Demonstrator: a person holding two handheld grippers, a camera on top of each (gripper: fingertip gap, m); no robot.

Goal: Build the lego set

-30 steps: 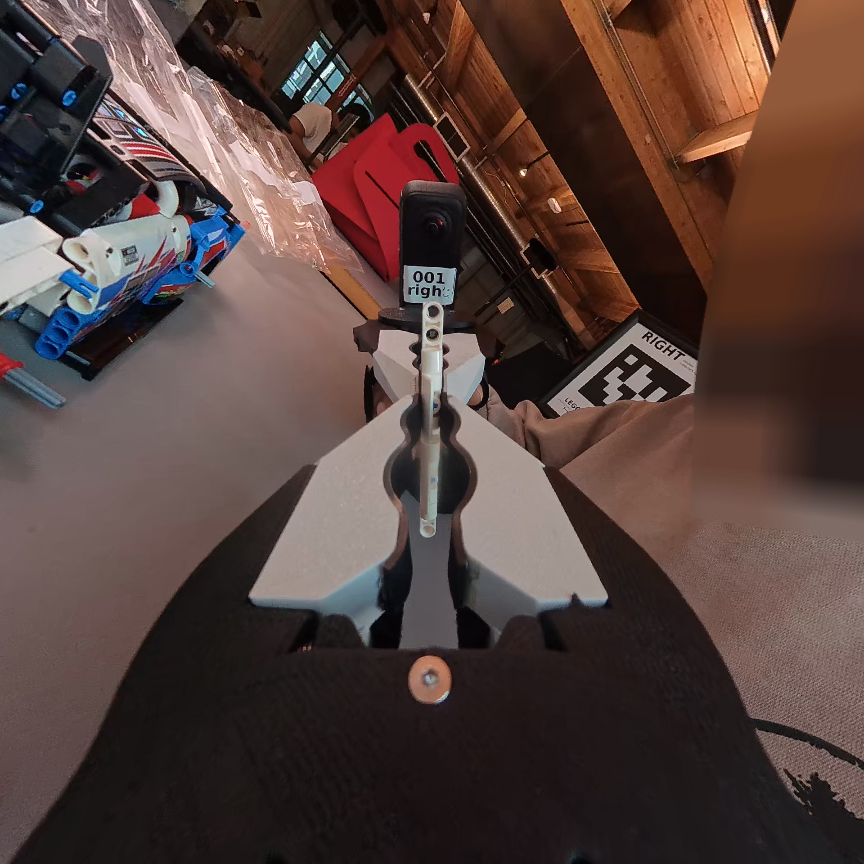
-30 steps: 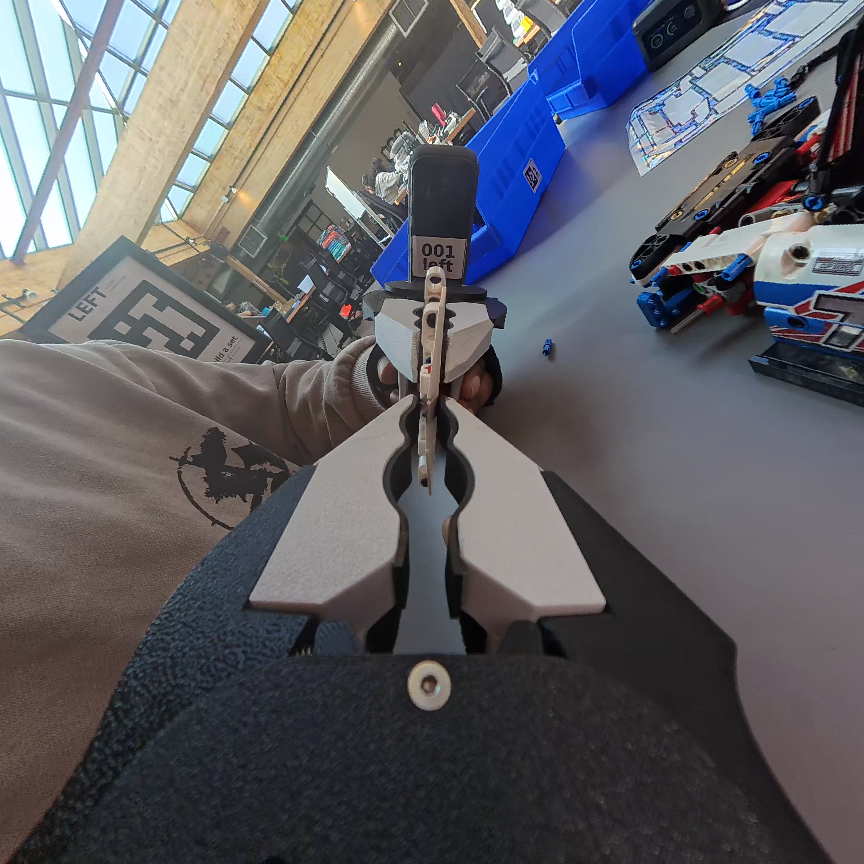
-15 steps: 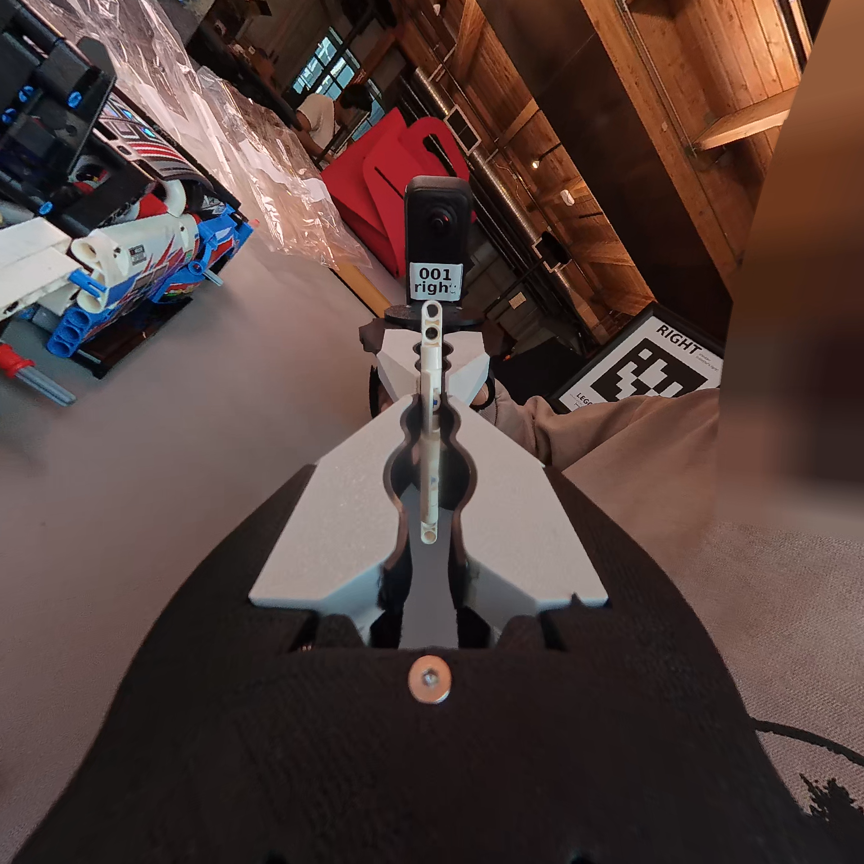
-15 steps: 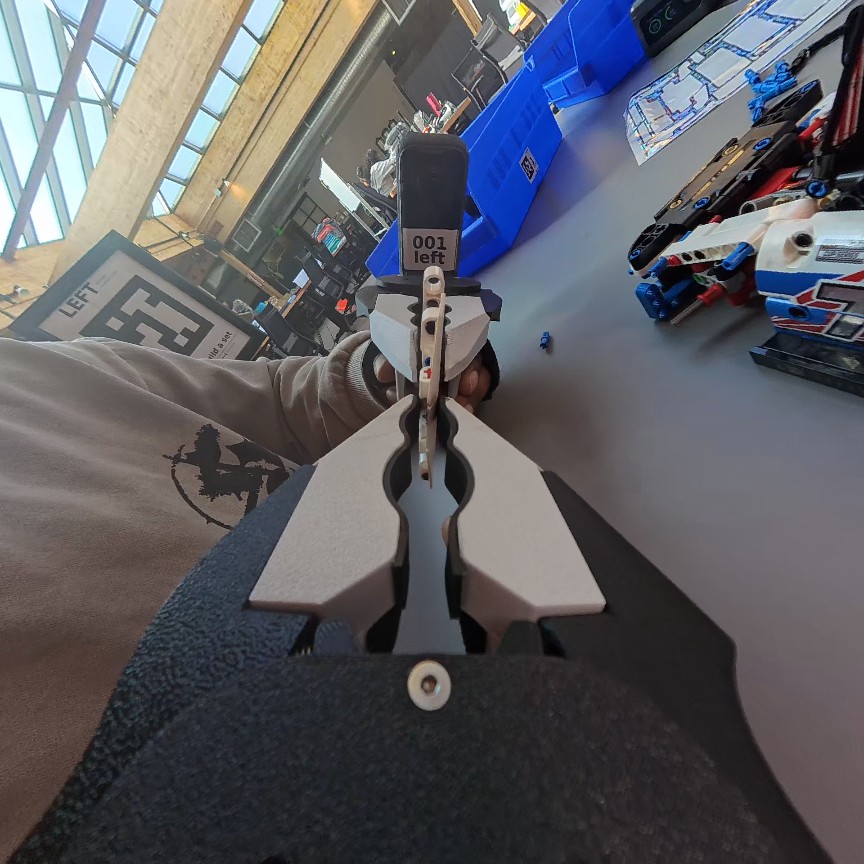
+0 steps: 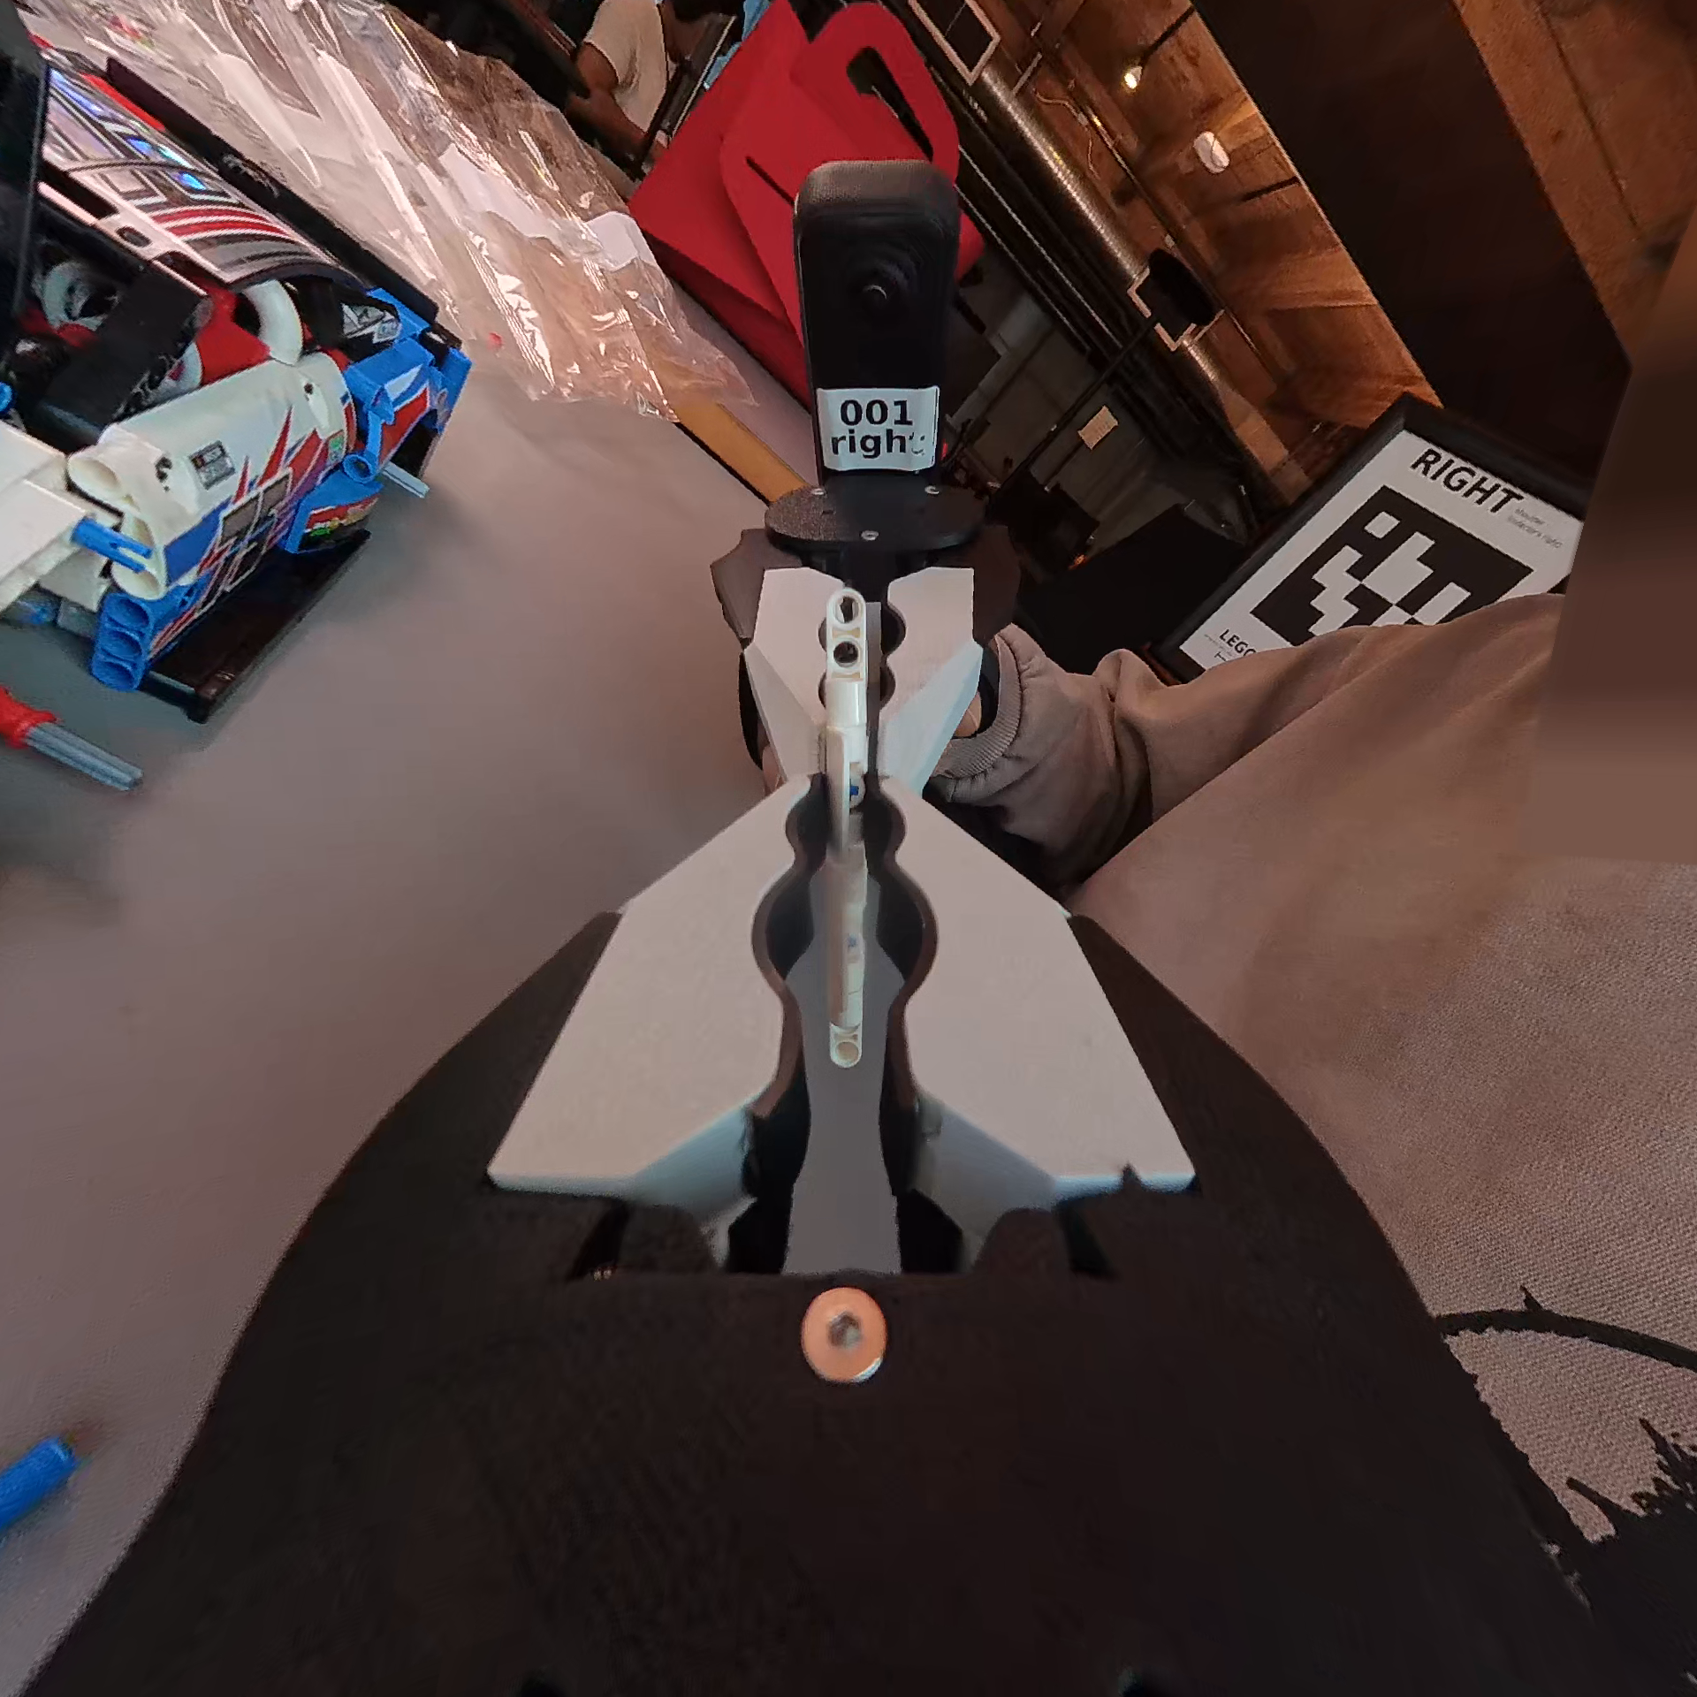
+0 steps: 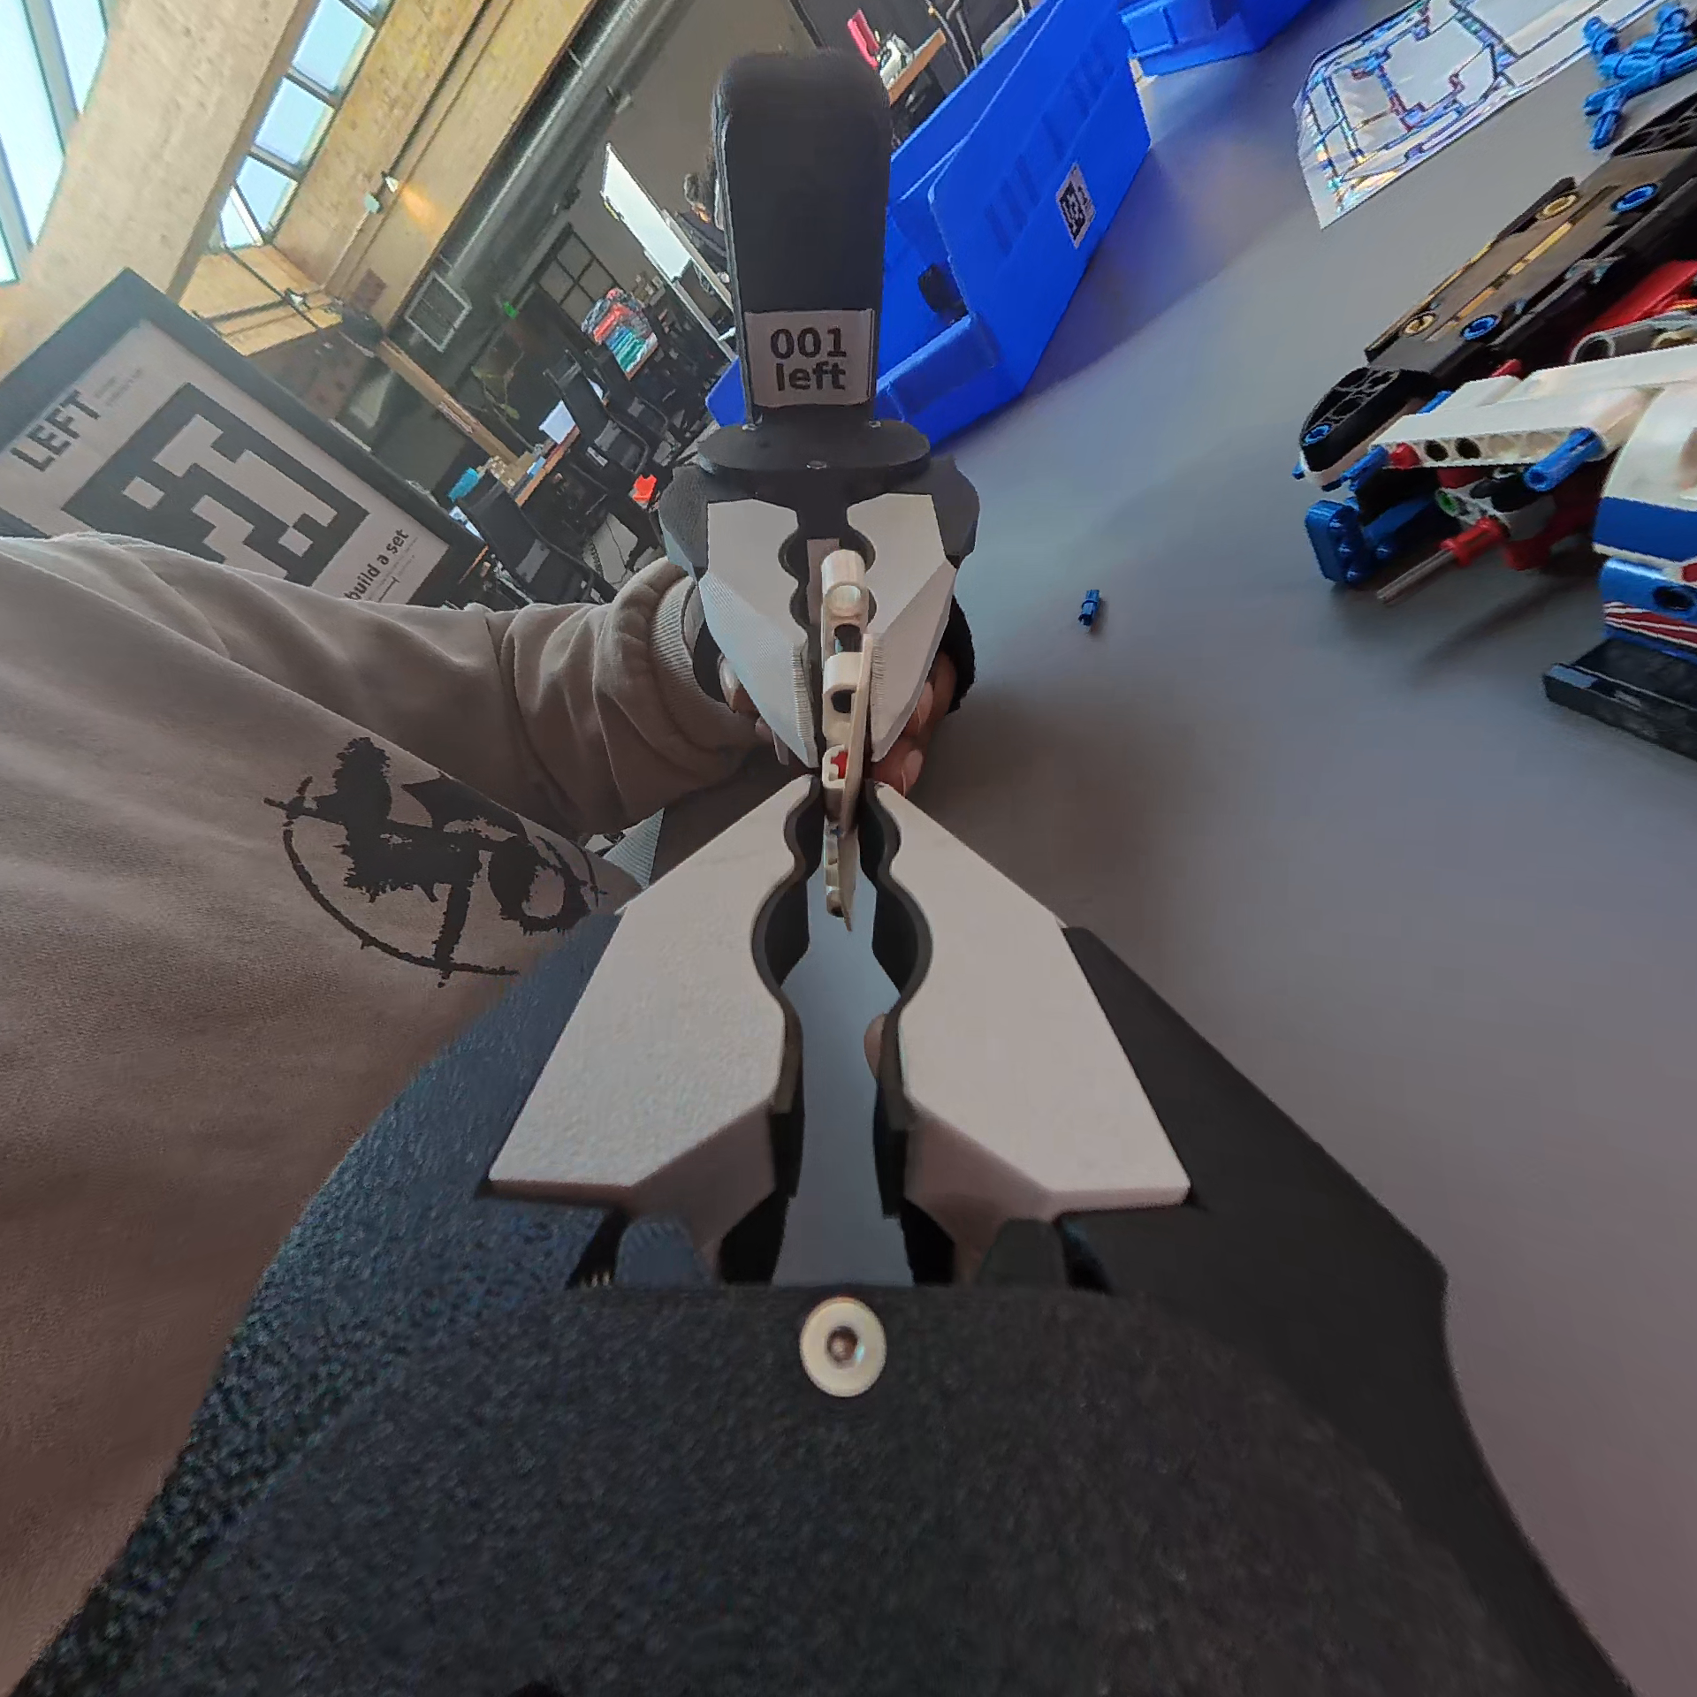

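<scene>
My left gripper and my right gripper meet tip to tip above the grey table. Both are shut on one slim white lego beam assembly. It runs from the left gripper's jaws into the facing right gripper. In the right wrist view the beam shows round holes and a small red bit, and reaches into the facing left gripper. The white, blue and red lego car model stands on the table, apart from both grippers, and also shows in the right wrist view.
A red and grey axle and a blue part lie on the table at the left. Clear plastic bags lie behind the car. A small blue pin, blue bins and an instruction sheet lie farther off. My two grippers' fingertips are within a few centimetres of each other.
Both grippers have stayed shut on the white assembly and have tilted and shifted together. The car now looks closer in the left wrist view, and a blue part has come into view at lower left.
</scene>
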